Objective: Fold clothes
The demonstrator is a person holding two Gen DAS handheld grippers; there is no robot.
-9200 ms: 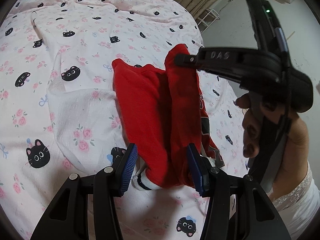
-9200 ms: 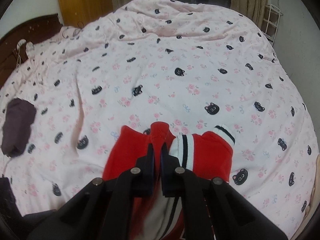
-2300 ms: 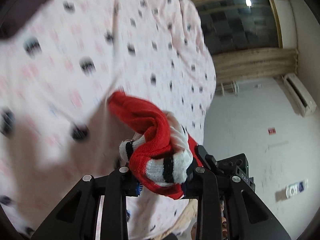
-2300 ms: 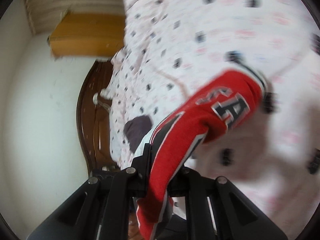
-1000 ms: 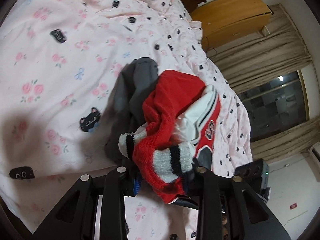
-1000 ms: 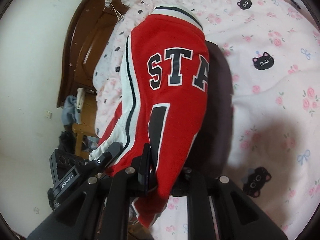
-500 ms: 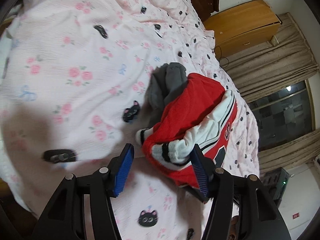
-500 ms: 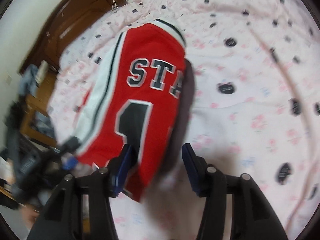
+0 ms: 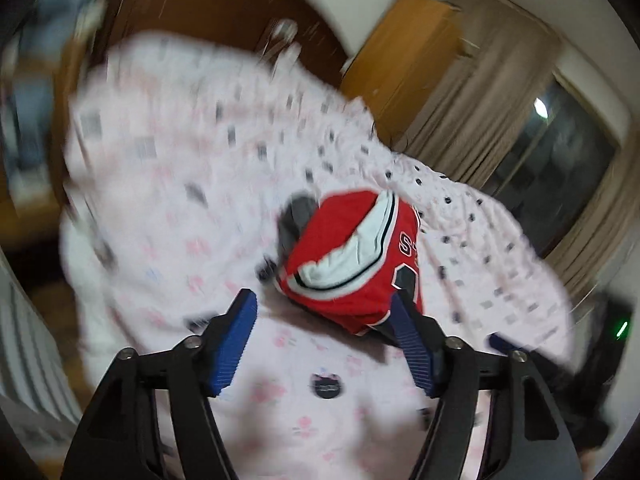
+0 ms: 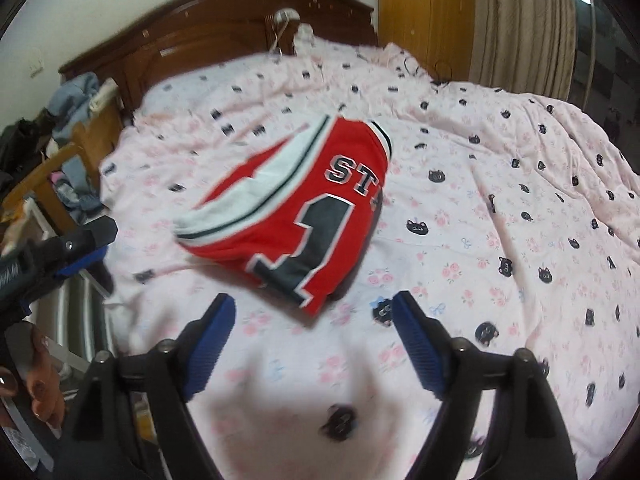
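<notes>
Beyond the folded red jersey (image 10: 304,208), dark wooden headboard (image 10: 208,40).

The folded jersey (image 10: 304,208) is bright red with white side panels edged in thin black stripes, plus black letters and a black numeral outlined in white. Under it peeks a dark grey garment (image 9: 294,216). The bedsheet (image 10: 500,216) is pale pink, scattered with black cat faces, pink roses and small blue bows (blurred in the left wrist view). The headboard (image 10: 208,36) is reddish-brown wood; the curtains (image 10: 520,20) are beige.
</notes>
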